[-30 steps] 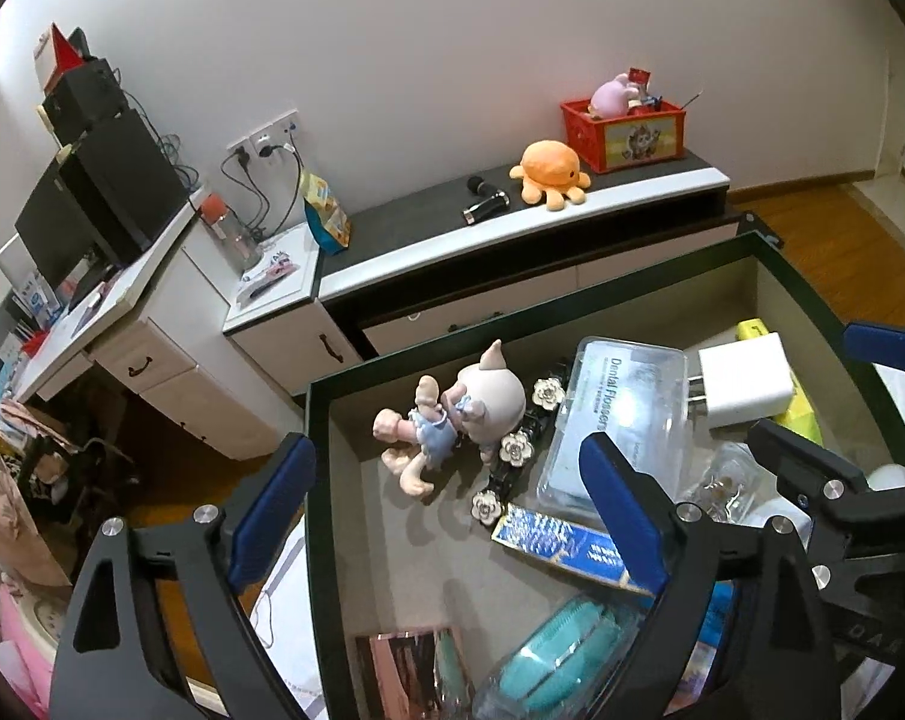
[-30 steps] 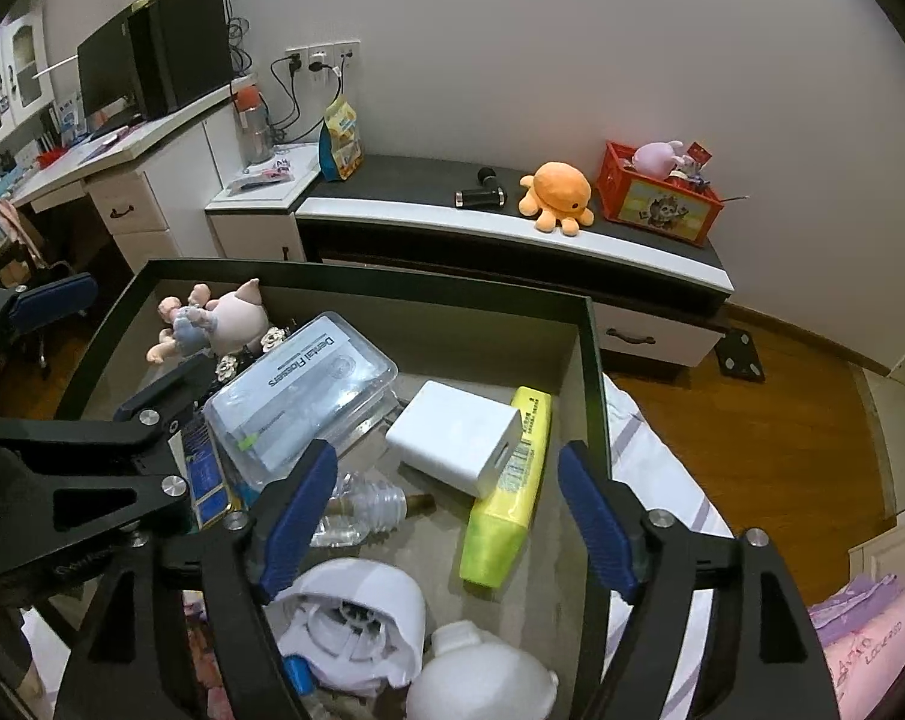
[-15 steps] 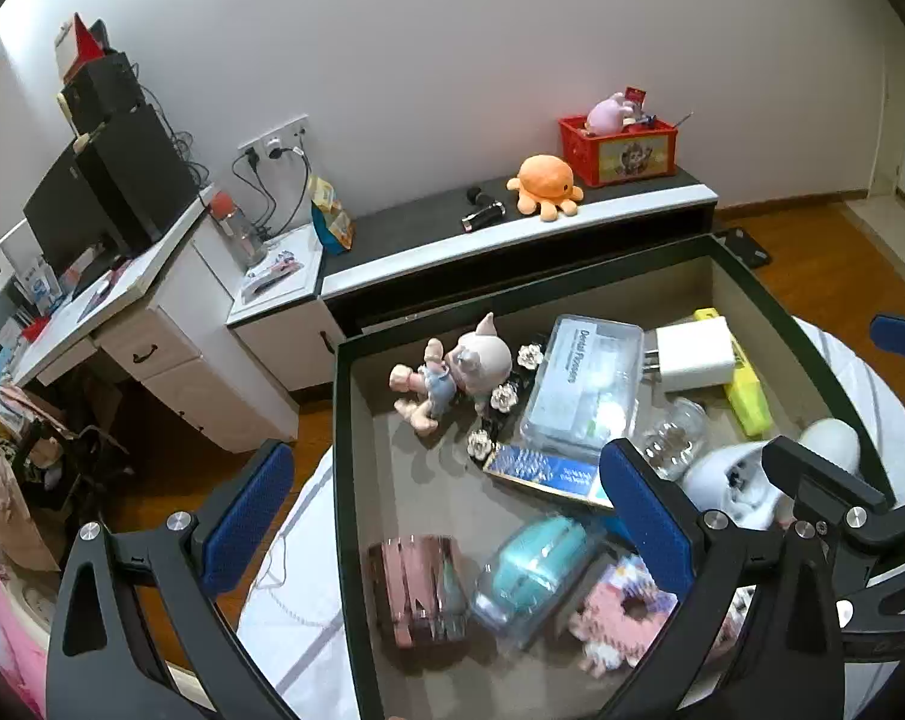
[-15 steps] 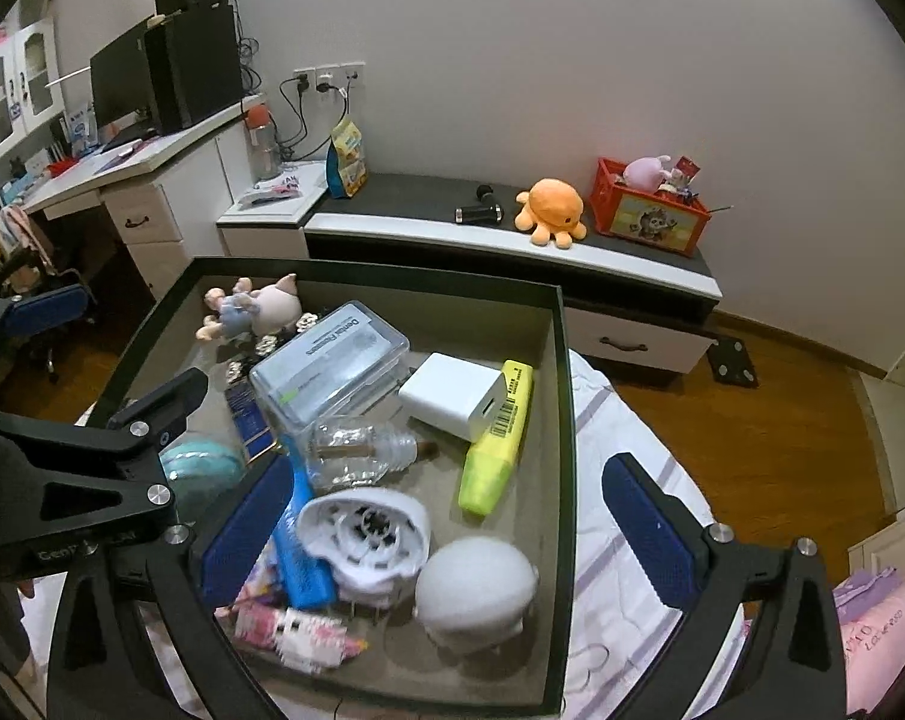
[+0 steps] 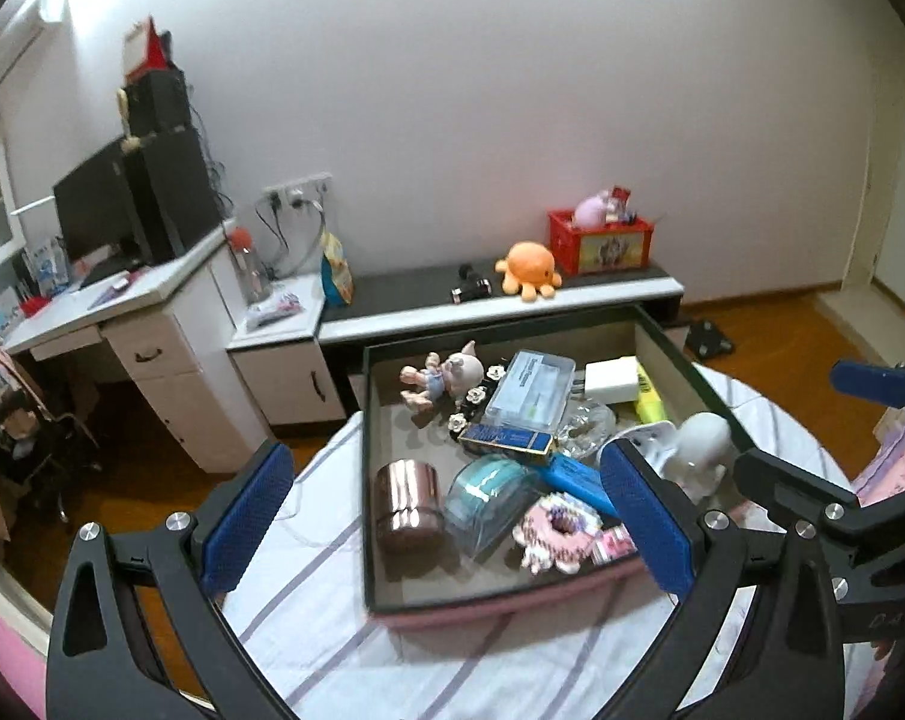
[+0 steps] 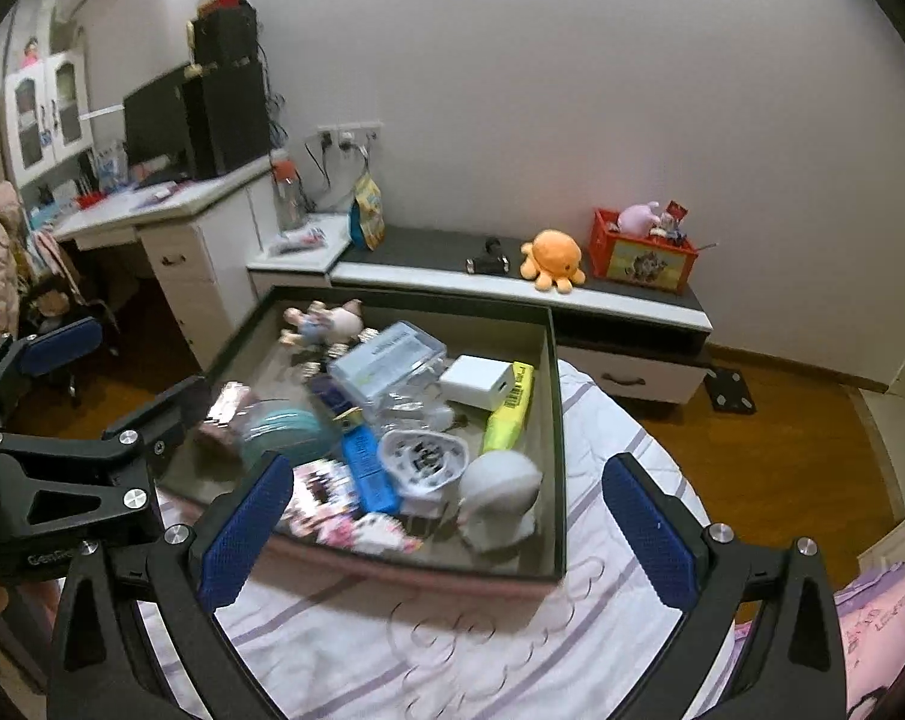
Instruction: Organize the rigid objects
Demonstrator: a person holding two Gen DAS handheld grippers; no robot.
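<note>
On the left, the left gripper [image 5: 446, 516] hung above the striped cloth [image 5: 308, 618] with its jaws spread wide and nothing between them. A second earlier its camera had been low inside the dark box [image 5: 365, 480], close over the toys; now the whole box showed, so the tool had been pulled up and back.

Inside the box, from its left wall rightward, lay the copper cup [image 5: 407, 504] on its side, the teal case [image 5: 488, 498] just beside it, and the pink beaded piece [image 5: 557, 534] nearer the front wall. Behind them sat the pig doll [image 5: 446, 378], the clear plastic case [image 5: 530, 399] and the blue carton [image 5: 506, 439]. Further right came the white charger [image 5: 611, 381], the yellow highlighter [image 5: 650, 405] against the right wall, and the white rounded gadget [image 5: 701, 444] (its make too blurred to tell).

The right gripper [image 6: 446, 531] had withdrawn likewise; its jaws stood fully apart, empty, over the cloth in front of the box.

I judged that both tools had backed off to survey the heap, with no item yet lifted out. The sorting still lay ahead, and the crowded right half looked the harder place to get a clean grip.
</note>
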